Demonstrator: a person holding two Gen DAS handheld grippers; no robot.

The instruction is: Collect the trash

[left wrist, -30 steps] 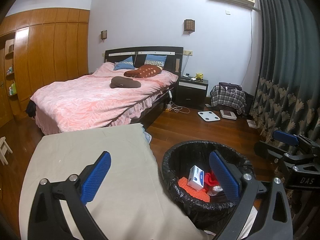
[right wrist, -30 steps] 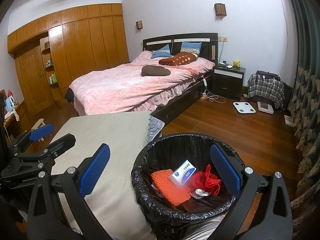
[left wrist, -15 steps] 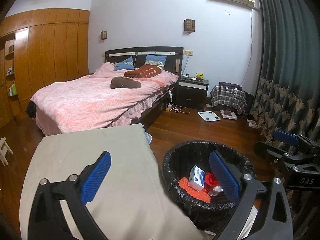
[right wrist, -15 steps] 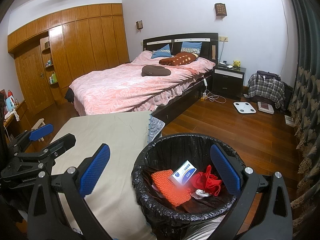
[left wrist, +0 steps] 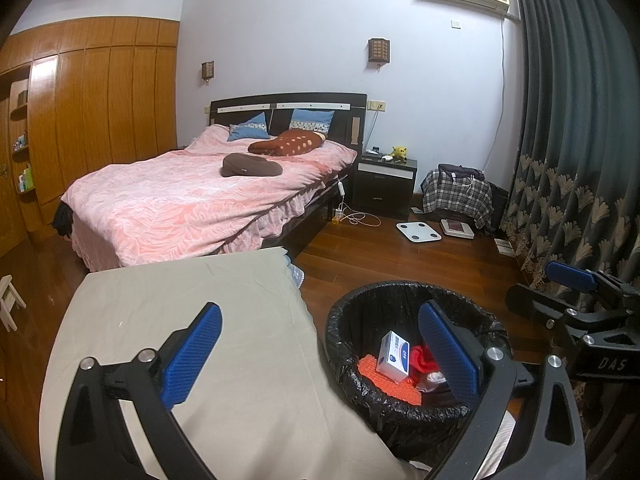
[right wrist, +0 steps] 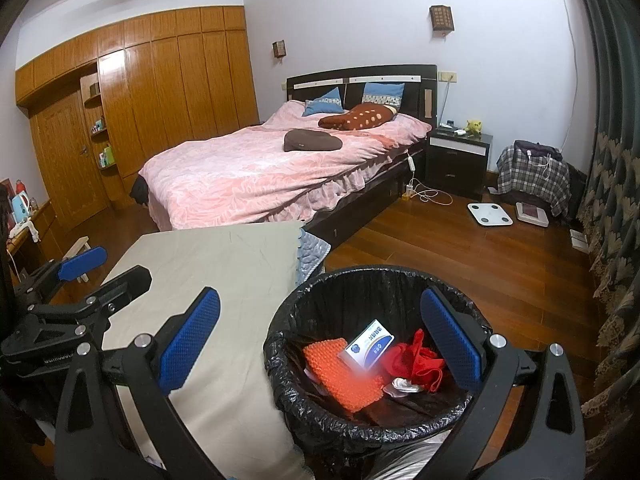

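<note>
Both grippers hang empty with jaws spread wide. Left gripper (left wrist: 320,356) hovers level over the beige table (left wrist: 200,320) edge, its 3 o'clock finger above the bin rim. Right gripper (right wrist: 320,344) straddles the black-lined trash bin (right wrist: 320,432). Inside the bin lie an orange knitted cloth (right wrist: 340,372) at 9 o'clock, a white-and-blue box (right wrist: 370,344) at centre, red fabric (right wrist: 416,364) at 3 o'clock, and a crumpled pale scrap (right wrist: 404,386) just beside it.

We see a glossy wood floor (right wrist: 460,248), matt beige cloth on the table (right wrist: 240,264), and a shiny crinkled black plastic bin liner (right wrist: 360,428).
</note>
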